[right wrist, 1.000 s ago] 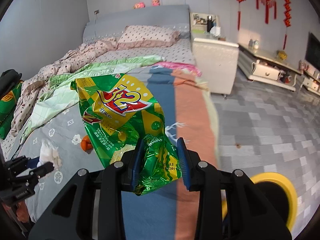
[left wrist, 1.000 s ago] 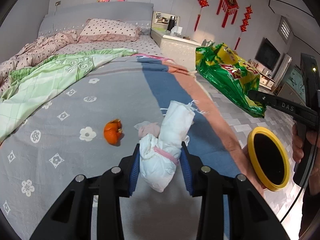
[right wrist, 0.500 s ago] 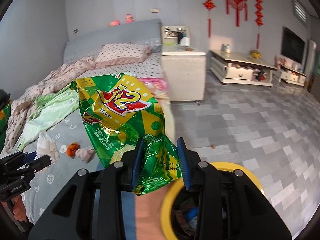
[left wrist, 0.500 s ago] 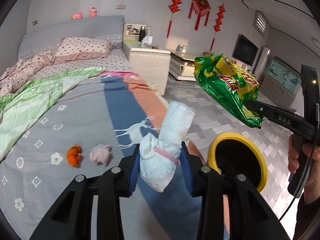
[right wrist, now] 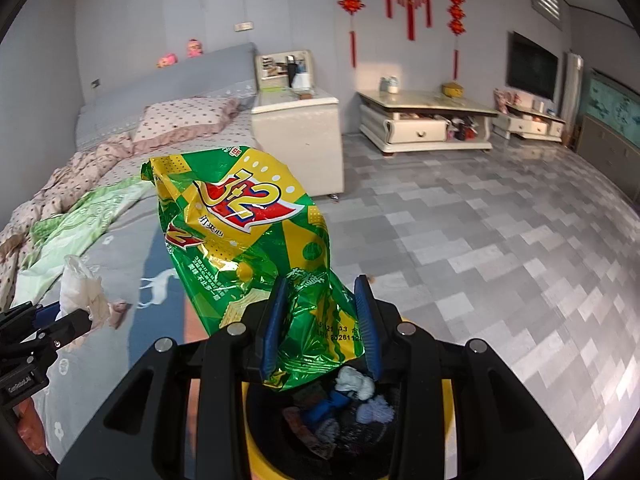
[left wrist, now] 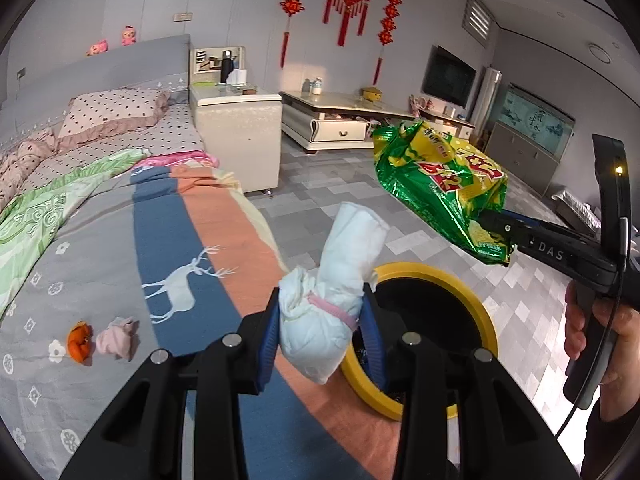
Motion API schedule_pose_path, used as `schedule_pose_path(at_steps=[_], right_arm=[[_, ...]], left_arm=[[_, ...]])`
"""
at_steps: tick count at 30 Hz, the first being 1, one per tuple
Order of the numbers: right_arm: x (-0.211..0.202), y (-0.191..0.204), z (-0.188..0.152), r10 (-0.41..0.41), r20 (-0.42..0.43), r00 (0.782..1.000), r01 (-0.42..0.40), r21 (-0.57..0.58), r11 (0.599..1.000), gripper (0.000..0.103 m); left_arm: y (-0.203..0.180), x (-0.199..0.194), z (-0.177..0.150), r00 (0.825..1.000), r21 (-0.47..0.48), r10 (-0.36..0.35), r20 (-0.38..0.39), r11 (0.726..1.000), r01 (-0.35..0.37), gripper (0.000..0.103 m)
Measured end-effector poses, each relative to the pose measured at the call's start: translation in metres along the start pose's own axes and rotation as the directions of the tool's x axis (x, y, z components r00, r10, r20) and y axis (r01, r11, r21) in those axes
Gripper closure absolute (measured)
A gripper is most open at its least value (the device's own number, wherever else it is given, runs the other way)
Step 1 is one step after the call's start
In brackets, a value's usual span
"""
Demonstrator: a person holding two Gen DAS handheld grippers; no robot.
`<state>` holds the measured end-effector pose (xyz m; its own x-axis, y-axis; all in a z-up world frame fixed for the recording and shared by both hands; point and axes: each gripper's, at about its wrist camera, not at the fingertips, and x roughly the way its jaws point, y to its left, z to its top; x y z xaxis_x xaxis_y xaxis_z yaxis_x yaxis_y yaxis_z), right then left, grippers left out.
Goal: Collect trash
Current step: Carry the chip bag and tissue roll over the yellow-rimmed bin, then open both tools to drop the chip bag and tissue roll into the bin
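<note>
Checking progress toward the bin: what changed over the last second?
Both grippers swung from over the bed toward the yellow bin; the right gripper now holds the snack bag above it. The left gripper still clamps the white bundle. Nothing released.

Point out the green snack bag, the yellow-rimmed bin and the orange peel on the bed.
green snack bag [right wrist: 248, 216]: right wrist view, on the red logo panel.
yellow-rimmed bin [left wrist: 478, 300]: left wrist view, on the far right part of the yellow rim.
orange peel [left wrist: 79, 340]: left wrist view, on its middle.
</note>
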<state>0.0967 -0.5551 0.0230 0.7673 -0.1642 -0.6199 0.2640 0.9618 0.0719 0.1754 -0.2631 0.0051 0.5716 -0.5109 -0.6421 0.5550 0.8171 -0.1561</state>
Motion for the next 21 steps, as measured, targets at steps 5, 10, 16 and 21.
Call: schedule_pose_path(at_steps=[5,10,16,21], right_arm=[[0.011,-0.025,-0.012,-0.032,-0.029,0.999,0.033,0.043,0.999,0.070],[0.025,-0.044,-0.027,-0.050,-0.063,0.997,0.055,0.069,0.996,0.069],[0.044,-0.056,-0.042,-0.060,-0.096,0.994,0.069,0.089,0.994,0.069],[0.068,-0.065,-0.055,-0.071,-0.147,0.986,0.087,0.099,0.991,0.069]], left_arm=[[-0.023,0.024,-0.001,0.999,0.021,-0.013,-0.032,1.000,0.014,0.068],[-0.040,0.047,-0.008,0.998,0.023,-0.029,-0.060,0.999,0.030,0.068],[-0.060,0.076,-0.020,0.995,0.045,-0.028,-0.096,0.998,0.033,0.068],[-0.063,0.097,-0.028,0.990,0.032,-0.042,-0.133,0.998,0.046,0.068]])
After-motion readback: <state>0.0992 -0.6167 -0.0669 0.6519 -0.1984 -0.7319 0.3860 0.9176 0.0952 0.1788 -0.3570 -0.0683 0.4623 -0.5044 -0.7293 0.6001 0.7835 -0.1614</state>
